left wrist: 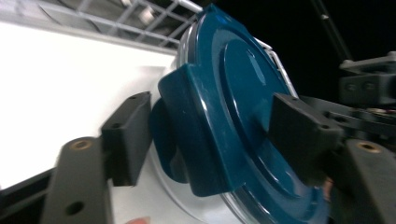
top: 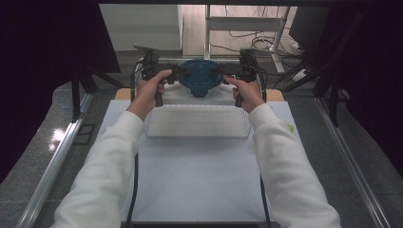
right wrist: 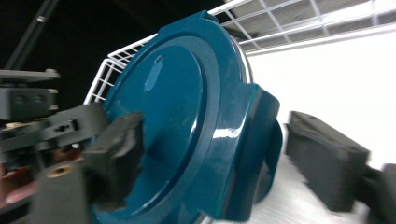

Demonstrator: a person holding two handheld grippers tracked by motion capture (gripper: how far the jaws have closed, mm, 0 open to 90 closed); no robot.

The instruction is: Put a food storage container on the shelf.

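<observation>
Lid: glossy teal plastic, smooth w/ highlights. Container under it: clear plastic. Gripper pads: matt black, rubbery. Rack: white coated wire. Desk: matt white.

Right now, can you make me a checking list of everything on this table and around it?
Surface: white table, bare at the near end.
Job's things: round container with a dark blue clip-on lid at the far edge; a white wire rack lies in front of it.
Clutter: small yellowish scrap near the right edge.
Tools: left tool and right tool each straddle a side flap of the lid; jaws open, gaps visible at the pads.
Cables: a black one trails along each forearm; more lie on the floor beyond.
Surroundings: dark curtains, metal rails, grey floor.
</observation>
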